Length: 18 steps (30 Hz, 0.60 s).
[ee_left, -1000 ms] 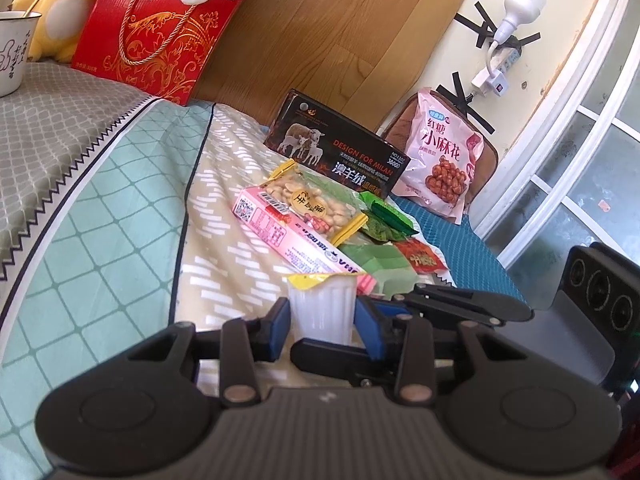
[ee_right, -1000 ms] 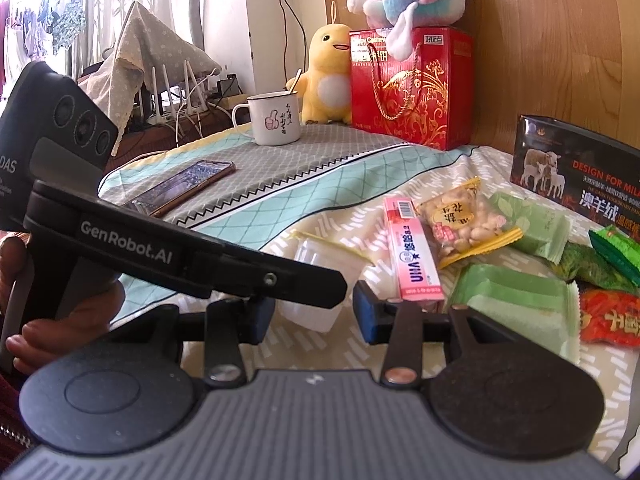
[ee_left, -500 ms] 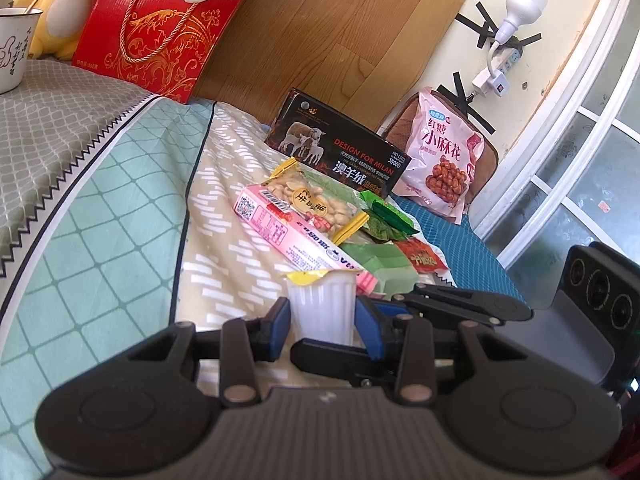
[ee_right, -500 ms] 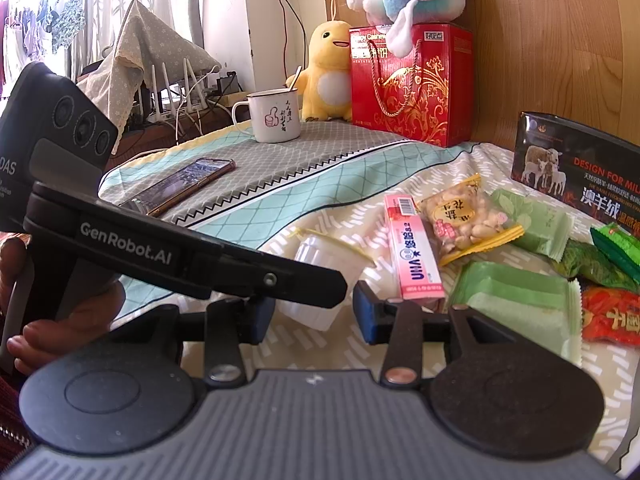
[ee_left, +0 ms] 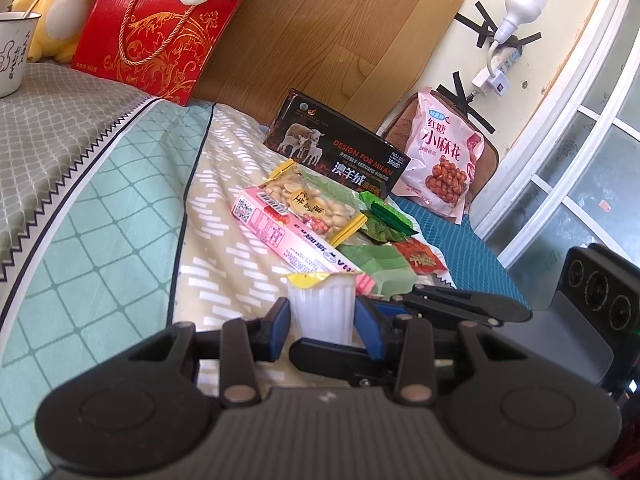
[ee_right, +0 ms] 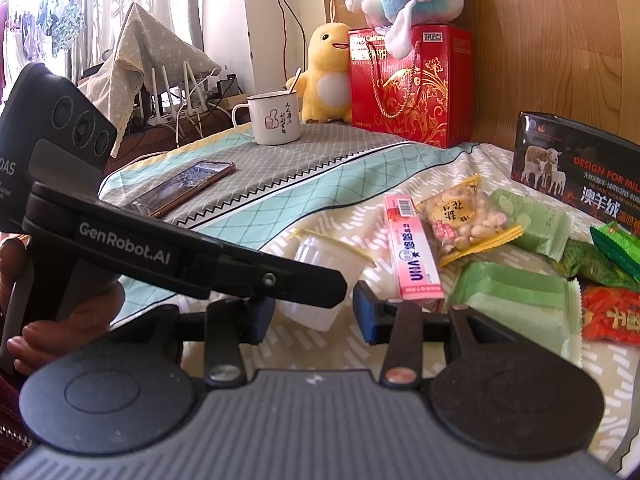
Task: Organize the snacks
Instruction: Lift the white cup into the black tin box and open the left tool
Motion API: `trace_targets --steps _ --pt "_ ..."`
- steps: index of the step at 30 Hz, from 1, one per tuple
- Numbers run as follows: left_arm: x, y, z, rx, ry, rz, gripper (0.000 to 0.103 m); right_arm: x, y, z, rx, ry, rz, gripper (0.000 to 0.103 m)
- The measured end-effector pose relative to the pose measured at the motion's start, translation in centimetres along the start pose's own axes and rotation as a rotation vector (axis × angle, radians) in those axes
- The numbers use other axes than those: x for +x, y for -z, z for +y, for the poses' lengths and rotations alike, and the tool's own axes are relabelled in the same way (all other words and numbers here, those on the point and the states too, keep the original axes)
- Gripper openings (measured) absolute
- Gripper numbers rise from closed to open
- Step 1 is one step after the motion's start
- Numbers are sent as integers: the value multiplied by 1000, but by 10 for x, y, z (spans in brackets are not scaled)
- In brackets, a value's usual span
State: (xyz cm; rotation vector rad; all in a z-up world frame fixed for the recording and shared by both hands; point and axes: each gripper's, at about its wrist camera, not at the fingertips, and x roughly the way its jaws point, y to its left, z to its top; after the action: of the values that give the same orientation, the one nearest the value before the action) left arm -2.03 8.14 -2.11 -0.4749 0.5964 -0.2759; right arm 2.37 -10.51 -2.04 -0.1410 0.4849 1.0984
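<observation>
Bedspread (ee_left: 120,216), jelly cup (ee_left: 322,306) beside pink box (ee_left: 288,236)

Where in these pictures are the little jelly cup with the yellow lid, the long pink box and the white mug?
jelly cup (ee_left: 322,312), left wrist view, its ribbed side
pink box (ee_right: 414,248), right wrist view, middle of its top face
white mug (ee_right: 276,118), right wrist view, its printed side

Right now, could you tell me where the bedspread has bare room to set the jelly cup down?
The beige strip between the pink box and the teal checked band is bare. More room lies between the phone and the mug. It is crowded right of the pink box, where packets overlap up to the black box.
</observation>
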Motion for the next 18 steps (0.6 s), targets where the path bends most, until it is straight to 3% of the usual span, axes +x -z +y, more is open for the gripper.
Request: trace_targets --steps 8,18 --pt "3 -16 -14 26 1 -1 36 -9 -5 -12 78 -10 -38 46" --pt "27 -60 -55 142 44 -28 36 -34 -32 -37 32 113 -135 46"
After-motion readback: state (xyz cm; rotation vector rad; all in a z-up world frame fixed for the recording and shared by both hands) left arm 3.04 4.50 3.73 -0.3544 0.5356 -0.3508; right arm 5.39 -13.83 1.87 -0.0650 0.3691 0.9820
